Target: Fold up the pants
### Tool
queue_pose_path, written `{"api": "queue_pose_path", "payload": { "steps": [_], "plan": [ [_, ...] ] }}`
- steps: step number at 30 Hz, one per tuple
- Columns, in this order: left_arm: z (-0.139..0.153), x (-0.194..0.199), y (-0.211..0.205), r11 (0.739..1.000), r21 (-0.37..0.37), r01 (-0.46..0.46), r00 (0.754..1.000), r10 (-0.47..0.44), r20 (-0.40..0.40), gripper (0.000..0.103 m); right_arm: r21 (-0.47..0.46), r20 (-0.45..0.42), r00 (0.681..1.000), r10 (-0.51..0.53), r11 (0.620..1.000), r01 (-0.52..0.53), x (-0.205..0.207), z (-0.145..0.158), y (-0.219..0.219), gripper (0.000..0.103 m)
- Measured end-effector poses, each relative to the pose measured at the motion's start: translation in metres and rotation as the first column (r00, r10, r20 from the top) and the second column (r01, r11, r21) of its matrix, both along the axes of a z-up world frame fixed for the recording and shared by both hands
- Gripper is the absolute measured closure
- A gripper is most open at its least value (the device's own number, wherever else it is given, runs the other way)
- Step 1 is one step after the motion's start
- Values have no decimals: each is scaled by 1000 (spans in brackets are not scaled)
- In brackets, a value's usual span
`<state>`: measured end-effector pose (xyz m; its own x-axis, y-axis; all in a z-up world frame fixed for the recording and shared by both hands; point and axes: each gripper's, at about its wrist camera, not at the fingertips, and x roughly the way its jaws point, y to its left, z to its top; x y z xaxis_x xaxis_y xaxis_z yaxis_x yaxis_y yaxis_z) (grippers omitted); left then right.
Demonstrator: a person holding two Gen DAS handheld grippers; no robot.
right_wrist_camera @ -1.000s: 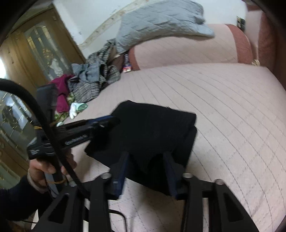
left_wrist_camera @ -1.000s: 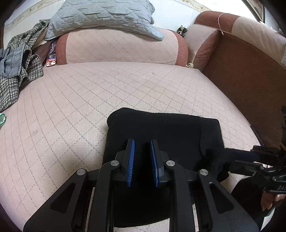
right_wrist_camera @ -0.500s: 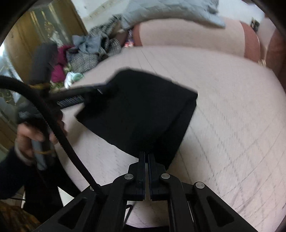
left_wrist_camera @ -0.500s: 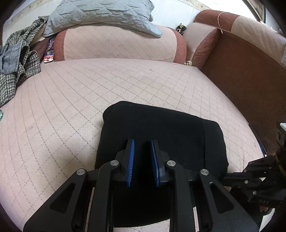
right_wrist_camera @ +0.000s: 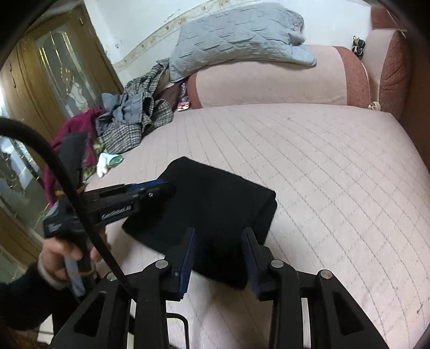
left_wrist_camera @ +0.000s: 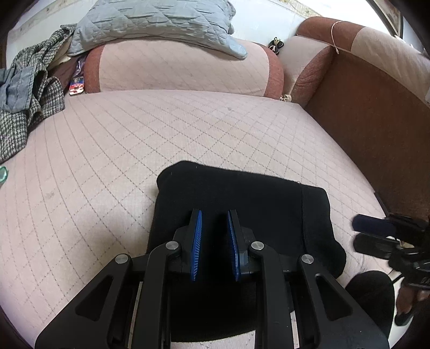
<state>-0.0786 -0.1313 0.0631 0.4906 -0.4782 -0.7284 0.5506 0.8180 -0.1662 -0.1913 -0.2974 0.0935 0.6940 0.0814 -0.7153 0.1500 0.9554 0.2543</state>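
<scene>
You have the folded pants (left_wrist_camera: 242,204) lying on the sofa seat (left_wrist_camera: 161,134) at lower centre of the left wrist view. The left gripper (left_wrist_camera: 214,244) sits directly over them. The right gripper (left_wrist_camera: 376,236) stands at the right edge, beside them. A cushion (left_wrist_camera: 150,24) rests on the bolster (left_wrist_camera: 182,67) at top. A clothes heap (left_wrist_camera: 24,91) lies at upper left.

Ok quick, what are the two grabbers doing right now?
Left gripper: jaws open, holding nothing, over the black pants.
Right gripper: jaws open, holding nothing, at the pants' near edge.
</scene>
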Motion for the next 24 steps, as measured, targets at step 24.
{"api": "queue_pose_path", "payload": {
  "steps": [24],
  "plan": [
    [-8, 24, -5, 999, 1, -53, 998, 53, 26, 85, 11, -37, 998, -52, 999, 52, 54, -45, -8, 69]
  ]
}}
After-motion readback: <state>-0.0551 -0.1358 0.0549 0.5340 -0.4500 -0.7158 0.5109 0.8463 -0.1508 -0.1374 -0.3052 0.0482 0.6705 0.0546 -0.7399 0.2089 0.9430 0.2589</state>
